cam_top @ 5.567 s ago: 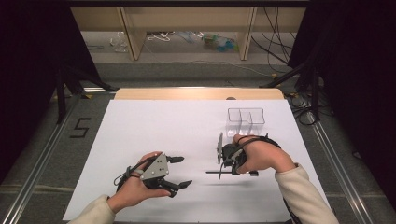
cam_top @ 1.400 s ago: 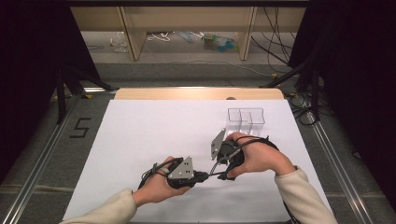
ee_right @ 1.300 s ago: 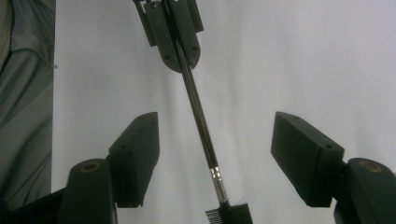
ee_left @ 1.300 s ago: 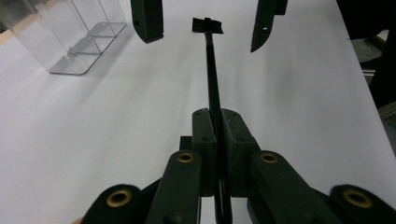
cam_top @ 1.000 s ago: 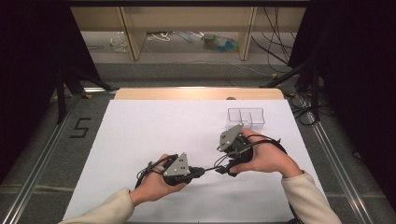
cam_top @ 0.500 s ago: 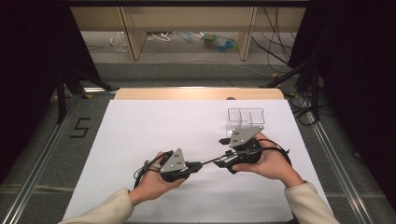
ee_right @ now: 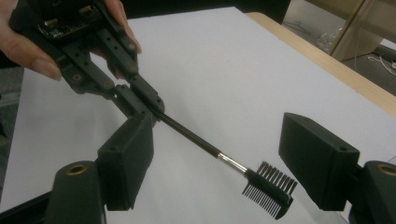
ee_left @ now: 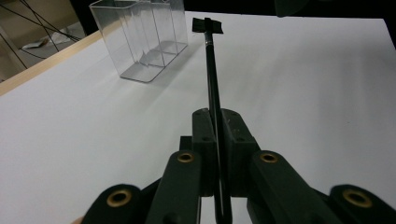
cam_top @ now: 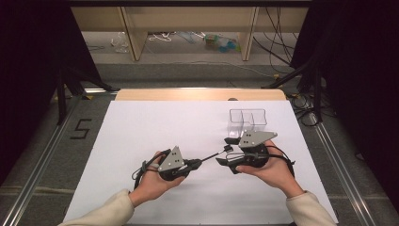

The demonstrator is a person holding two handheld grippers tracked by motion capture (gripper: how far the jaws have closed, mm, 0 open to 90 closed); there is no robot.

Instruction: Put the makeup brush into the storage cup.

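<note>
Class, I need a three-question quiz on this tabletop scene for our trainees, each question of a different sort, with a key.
1. True or false: the left gripper is shut on the handle of the brow comb.
2. How do the right gripper's jaws stand? A) clamped on the comb B) open, with the comb head between them C) shut on nothing
3. Fill in: the clear organizer stands on the ____ table cover.

Key: 1 true; 2 B; 3 white.
</note>
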